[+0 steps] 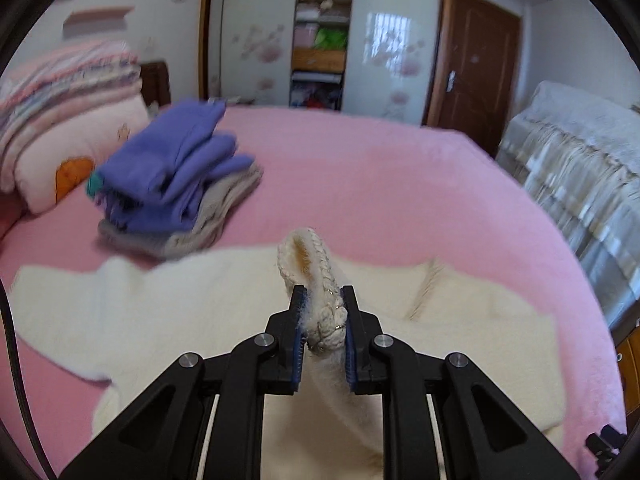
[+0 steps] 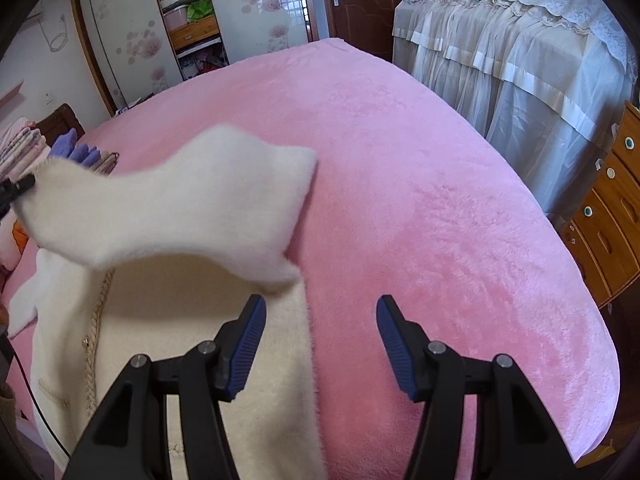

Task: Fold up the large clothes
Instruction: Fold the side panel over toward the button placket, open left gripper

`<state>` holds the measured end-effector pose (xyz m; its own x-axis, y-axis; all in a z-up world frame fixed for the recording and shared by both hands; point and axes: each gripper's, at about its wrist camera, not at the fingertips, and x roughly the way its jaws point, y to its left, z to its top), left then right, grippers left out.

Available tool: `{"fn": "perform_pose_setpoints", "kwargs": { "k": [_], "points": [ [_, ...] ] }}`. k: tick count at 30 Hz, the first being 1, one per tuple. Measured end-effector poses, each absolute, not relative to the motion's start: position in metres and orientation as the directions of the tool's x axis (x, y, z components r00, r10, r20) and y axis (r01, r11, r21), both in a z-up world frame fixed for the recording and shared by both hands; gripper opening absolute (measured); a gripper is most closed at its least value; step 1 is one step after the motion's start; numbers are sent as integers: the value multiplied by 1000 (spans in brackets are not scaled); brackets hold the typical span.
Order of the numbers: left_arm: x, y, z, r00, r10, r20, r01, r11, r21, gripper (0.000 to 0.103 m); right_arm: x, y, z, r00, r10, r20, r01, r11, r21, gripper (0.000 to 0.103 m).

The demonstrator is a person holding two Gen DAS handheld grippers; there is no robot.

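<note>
The braided trim of the cream fleece cardigan is pinched between the jaws of the left gripper, a sleeve raised off the pink bedspread. The right gripper is held spread and empty above the cardigan's edge. The sleeve is best carried across the body, kept taut. Ample bare bedspread is offered rightward; the purple folded stack lies well apart.

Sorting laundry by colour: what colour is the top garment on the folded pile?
Purple, clearest in the left wrist view.
</note>
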<state>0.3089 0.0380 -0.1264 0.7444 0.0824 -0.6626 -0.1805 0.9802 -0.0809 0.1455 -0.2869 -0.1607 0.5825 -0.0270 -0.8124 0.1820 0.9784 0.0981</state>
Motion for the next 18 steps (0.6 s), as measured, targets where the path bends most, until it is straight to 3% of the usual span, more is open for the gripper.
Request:
{"fn": "perform_pose_setpoints", "kwargs": {
  "k": [6,15,18],
  "points": [
    [312,79,-185,661,76,-746,-246,962,-120,14,160,-274,-174,544,-8,-839,118,991,66,58],
    [310,89,-195,641,23,-767,-228,960,-162,15,199,-252,-207,488,-92,-868,24,996,-92,58],
    [308,95,-200,618,-13,-786,-233,952,-199,15,213,-250,-217,480,-100,-872,4,994,-111,64]
  ]
}}
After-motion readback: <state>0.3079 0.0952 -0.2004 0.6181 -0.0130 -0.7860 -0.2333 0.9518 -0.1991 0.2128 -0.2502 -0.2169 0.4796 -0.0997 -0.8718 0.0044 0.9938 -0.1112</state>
